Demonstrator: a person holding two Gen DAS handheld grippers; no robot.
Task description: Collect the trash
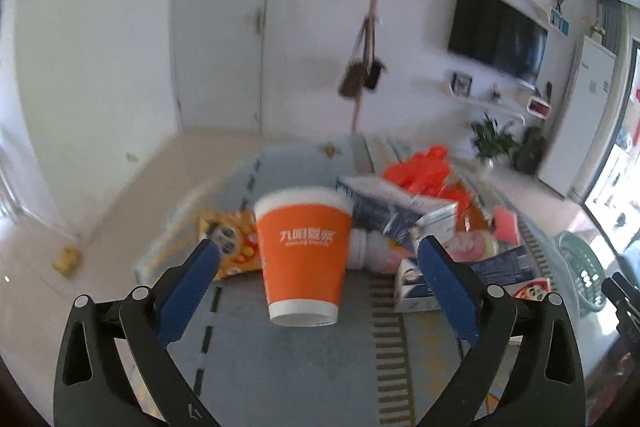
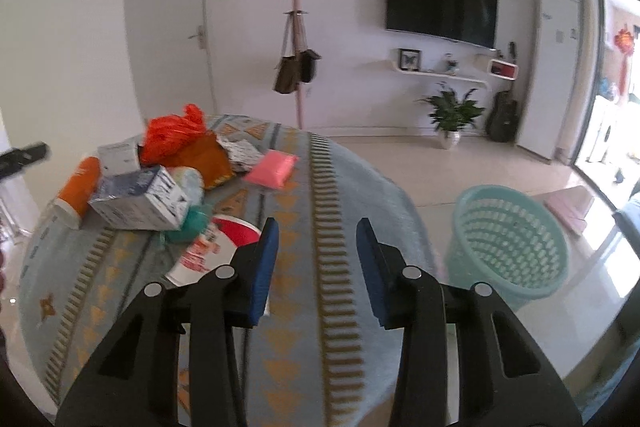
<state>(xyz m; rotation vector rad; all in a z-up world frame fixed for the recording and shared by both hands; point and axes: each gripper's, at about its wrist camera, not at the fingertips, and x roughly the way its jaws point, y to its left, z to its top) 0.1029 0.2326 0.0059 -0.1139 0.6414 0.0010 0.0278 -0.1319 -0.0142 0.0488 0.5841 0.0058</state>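
Blue pads of left gripper (image 1: 318, 251) spread wide around orange cup (image 1: 303, 255), neither pad touching. Cup lying tipped on table (image 1: 280, 367), could roll off sideways. Right gripper (image 2: 316, 227) parted, empty. Teal basket (image 2: 508, 247) waits on floor, well apart from cup.

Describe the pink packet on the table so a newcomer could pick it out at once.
Start at the round table with the patterned blue cloth, then find the trash pile on its far left side in the right wrist view. The pink packet lies flat at the pile's right edge, nearest the brown stripe. It is the only plain pink, flat rectangle; its neighbours are an orange bag and printed cartons.
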